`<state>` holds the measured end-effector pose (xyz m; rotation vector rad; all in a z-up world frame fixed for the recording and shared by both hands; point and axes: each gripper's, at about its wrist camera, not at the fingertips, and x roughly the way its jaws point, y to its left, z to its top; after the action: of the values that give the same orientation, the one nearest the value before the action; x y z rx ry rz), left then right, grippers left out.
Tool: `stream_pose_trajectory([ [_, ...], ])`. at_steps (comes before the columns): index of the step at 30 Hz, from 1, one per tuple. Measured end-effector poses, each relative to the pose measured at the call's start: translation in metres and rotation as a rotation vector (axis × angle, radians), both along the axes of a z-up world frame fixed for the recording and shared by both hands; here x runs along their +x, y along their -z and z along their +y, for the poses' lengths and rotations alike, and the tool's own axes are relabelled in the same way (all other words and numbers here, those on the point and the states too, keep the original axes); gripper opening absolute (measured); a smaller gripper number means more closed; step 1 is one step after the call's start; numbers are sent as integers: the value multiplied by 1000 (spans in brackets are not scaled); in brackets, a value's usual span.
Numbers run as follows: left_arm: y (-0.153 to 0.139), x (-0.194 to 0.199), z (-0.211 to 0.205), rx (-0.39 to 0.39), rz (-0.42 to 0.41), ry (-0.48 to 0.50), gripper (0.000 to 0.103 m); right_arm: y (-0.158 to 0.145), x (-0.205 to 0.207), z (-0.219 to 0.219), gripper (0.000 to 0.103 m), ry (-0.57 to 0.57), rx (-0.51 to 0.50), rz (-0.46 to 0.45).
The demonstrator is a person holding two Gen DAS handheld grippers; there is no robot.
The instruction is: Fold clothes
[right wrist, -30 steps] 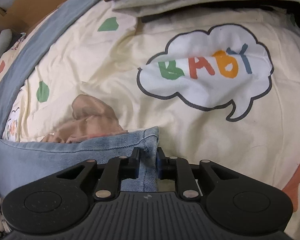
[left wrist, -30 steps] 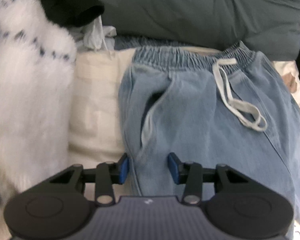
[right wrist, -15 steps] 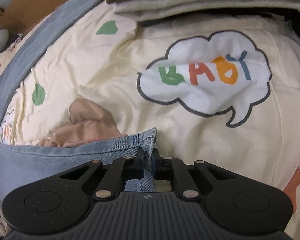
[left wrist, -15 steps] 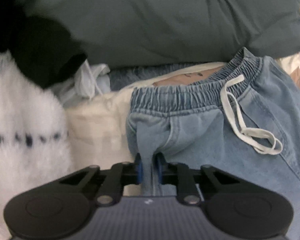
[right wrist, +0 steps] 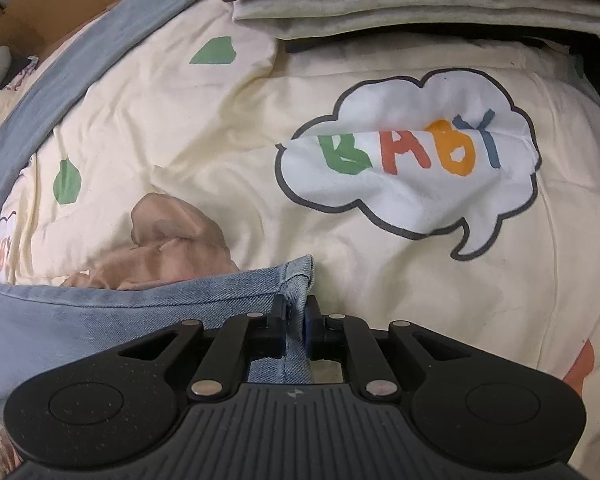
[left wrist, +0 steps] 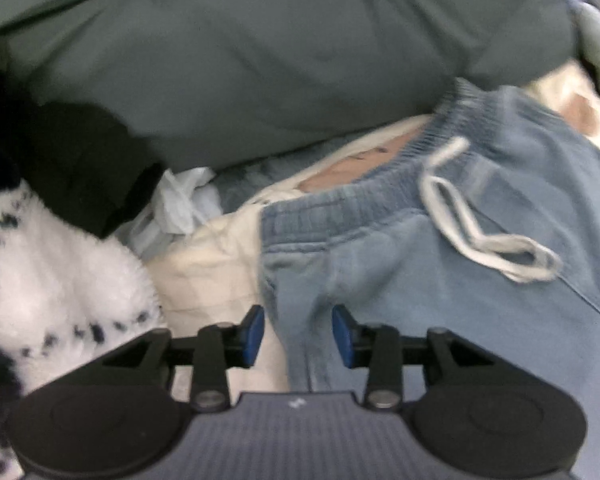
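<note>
Light-blue denim drawstring trousers [left wrist: 440, 280] lie on the cream printed quilt [right wrist: 220, 140]; a grey-green pillow [left wrist: 280, 60] sits behind them, a white fluffy garment [left wrist: 60, 280] to their left.

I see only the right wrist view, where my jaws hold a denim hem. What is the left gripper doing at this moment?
Observer: The left gripper is open. A fold of the jeans below the waistband lies between its jaws, not pinched.
Operator: Is the drawstring near it?
Observer: No, the white drawstring lies loose further right, on the front of the jeans.
Operator: What is on the other side?
Observer: A fluffy white garment with dark spots.
</note>
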<state>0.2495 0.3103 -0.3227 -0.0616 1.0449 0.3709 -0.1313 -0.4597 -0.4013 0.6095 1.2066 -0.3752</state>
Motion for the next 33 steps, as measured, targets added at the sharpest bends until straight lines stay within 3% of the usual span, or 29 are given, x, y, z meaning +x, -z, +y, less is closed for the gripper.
stream_pose_trajectory([
  [7,-21,-38,-25,-112,-12,97,31,-8,3,-1,8,13,-7,-23],
  [15,10,-59,-35,-176,65,37,22,-4,0,-1,7,-6,-21,-13],
  [24,47,-59,-33,-168,68,2,22,2,2,2,7,-38,-34,9],
  [33,62,-37,-37,-79,70,5,24,5,4,2,6,-32,-35,24],
])
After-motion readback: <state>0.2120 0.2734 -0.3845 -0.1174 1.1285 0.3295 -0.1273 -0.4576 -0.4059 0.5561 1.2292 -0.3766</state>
